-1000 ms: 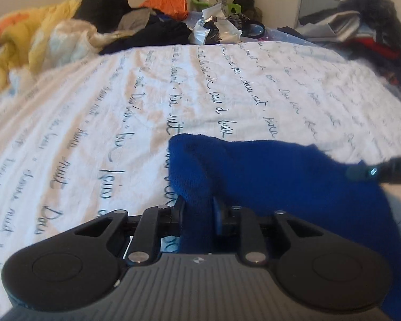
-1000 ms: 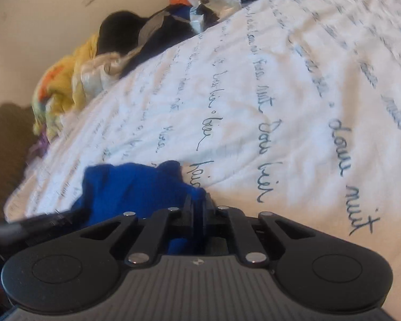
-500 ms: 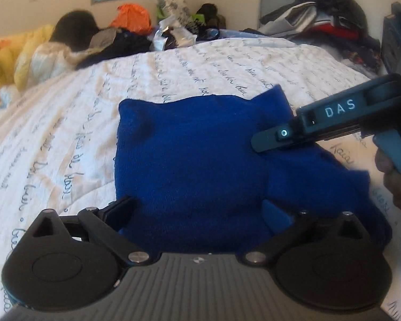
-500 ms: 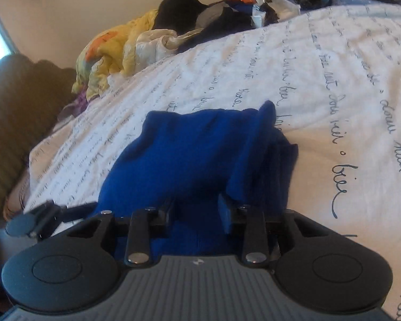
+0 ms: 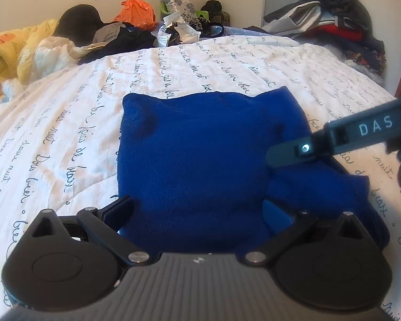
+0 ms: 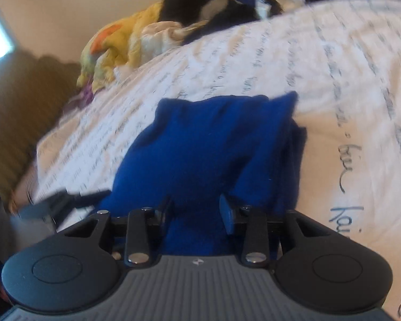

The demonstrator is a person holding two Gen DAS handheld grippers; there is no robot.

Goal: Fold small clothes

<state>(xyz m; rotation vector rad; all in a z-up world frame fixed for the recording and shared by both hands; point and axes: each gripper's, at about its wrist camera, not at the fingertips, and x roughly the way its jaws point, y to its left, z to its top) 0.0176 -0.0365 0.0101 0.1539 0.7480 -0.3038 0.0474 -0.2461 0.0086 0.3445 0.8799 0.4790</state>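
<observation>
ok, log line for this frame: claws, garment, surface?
left claw: open, over near edge | right claw: open, cloth between fingers | blue garment: folded, flat | surface: script-print bedspread

Your left gripper sits low with its jaws spread wide. Your right gripper reaches in from the right, jaws apparently parted too, though blurred.

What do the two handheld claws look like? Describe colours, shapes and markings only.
The left claw has a grey ribbed body, two round black discs, black linkage bars with silver screws and blue-faced pads. The right claw is built the same. Seen from the left camera, its black side bears white letters "DAS" and a silver screw.
</observation>
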